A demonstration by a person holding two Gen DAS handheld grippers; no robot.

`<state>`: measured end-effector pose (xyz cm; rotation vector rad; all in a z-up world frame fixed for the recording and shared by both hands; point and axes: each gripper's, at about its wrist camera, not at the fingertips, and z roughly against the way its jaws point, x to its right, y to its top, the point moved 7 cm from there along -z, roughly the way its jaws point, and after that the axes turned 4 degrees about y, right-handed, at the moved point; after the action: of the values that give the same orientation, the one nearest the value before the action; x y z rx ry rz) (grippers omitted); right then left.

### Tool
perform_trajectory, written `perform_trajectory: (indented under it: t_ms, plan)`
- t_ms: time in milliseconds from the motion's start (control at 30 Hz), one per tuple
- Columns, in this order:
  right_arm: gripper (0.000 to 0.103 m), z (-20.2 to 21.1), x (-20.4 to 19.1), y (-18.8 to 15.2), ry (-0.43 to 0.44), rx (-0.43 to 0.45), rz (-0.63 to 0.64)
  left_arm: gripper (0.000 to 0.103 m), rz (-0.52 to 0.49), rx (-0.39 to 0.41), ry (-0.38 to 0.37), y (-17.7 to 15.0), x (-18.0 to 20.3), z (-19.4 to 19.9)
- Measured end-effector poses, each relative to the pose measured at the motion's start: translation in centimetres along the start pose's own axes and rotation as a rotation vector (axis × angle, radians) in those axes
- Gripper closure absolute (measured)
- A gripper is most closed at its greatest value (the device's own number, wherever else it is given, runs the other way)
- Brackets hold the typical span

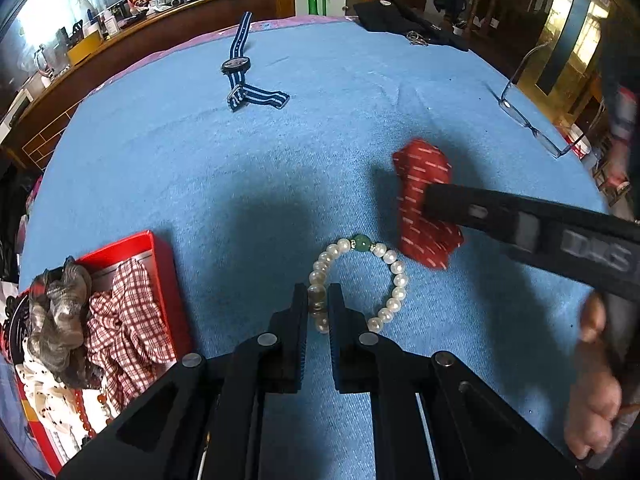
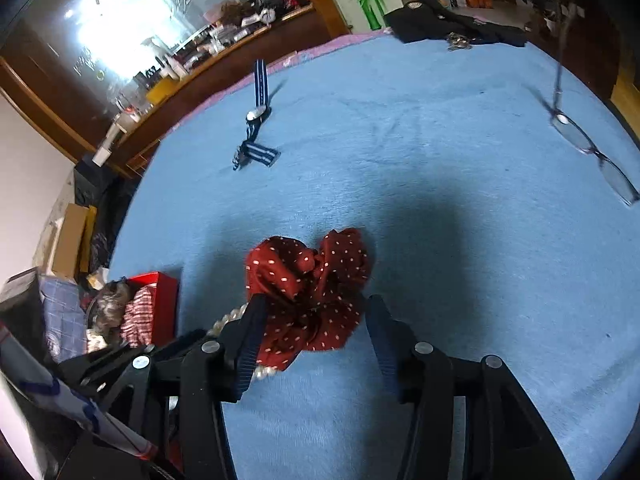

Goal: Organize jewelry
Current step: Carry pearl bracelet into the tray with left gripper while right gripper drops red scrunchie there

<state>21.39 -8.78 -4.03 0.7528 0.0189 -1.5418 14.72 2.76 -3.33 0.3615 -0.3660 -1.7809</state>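
Note:
A pearl bracelet [image 1: 370, 280] with one green bead lies on the blue cloth. My left gripper [image 1: 318, 300] is shut on the bracelet's left side. A red dotted scrunchie [image 1: 426, 204] lies just right of the bracelet and also shows in the right wrist view [image 2: 312, 296]. My right gripper [image 2: 316, 312] is open, with its fingers on either side of the scrunchie, and its finger [image 1: 520, 224] covers part of the scrunchie in the left wrist view. The bracelet [image 2: 228, 318] peeks out behind the right gripper's left finger.
A red box [image 1: 164, 276] at the left holds a checked scrunchie [image 1: 124, 320], a grey scrunchie [image 1: 60, 316] and beads. A striped watch [image 1: 238, 66] lies far back. Glasses [image 1: 532, 120] lie at the right. A dark garment [image 1: 400, 20] and keys lie at the far edge.

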Motion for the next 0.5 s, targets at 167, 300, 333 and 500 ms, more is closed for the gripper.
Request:
perform_trajectory:
  t_ms: [167,300,333,500]
  plan:
    - [0.059,-3.0,0.0,0.7,-0.052,-0.041,0.018,0.094,0.008,-0.014,-0.010,-0.7,0.0,-0.3]
    - [0.094,-3.4,0.1,0.6,-0.065,-0.048,0.044,0.094,0.009,-0.018,-0.018,-0.8,0.1,-0.7]
    - [0.094,-2.8,0.2,0.5,-0.057,-0.035,0.034,0.094,0.010,-0.016,-0.026,-0.8,0.1,-0.7]
    - [0.095,1.1,0.7,0.1,-0.069,0.046,0.042,0.094,0.026,0.020,-0.047,-0.1,0.2,0.8]
